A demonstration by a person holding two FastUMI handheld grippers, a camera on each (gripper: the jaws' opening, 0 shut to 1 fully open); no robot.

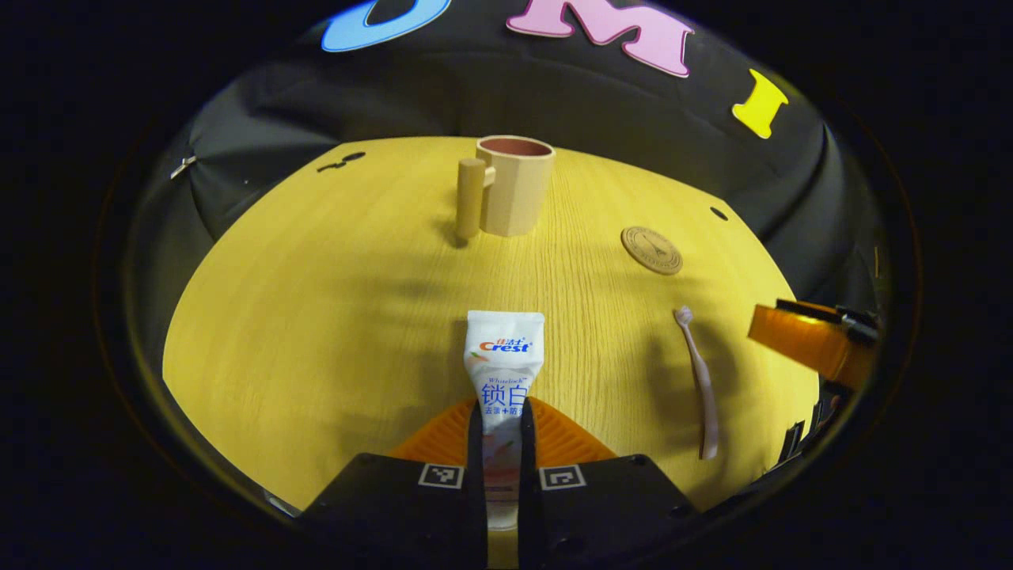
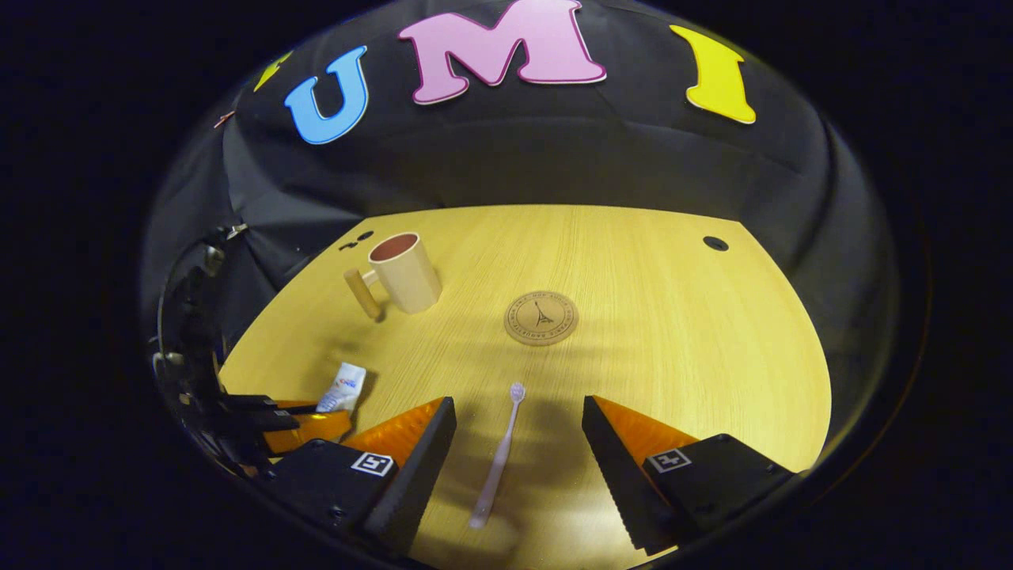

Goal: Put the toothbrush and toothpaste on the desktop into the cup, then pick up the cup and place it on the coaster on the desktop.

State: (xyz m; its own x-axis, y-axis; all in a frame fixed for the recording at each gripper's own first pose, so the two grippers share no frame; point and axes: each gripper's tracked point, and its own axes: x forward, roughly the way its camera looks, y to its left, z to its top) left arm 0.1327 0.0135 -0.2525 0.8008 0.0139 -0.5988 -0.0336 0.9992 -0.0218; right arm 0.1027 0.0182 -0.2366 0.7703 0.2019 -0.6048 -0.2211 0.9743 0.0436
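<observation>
Left gripper view: left gripper (image 1: 502, 443) clamped on toothpaste (image 1: 504, 372), both fingers pressing tube's lower end, crimped end pointing toward cup (image 1: 514, 186). Tube soft, light, likely to squash and sag; hold near the stiffer cap end looks sensible. Cup upright, empty, well beyond tube; coaster (image 1: 651, 250) right of cup, nearer. Toothbrush (image 1: 699, 384) flat on desktop (image 1: 316, 317), nearer than coaster.

Right gripper view: right gripper (image 2: 518, 443) wide open, holding nothing, fingers straddling toothbrush (image 2: 498, 455) without touching. Brush thin, stiff, light, slippery, lying flat; best pinched mid-handle, narrow target. Bristle end toward coaster (image 2: 541, 317). Cup (image 2: 404, 273) left of coaster, handle facing left.
</observation>
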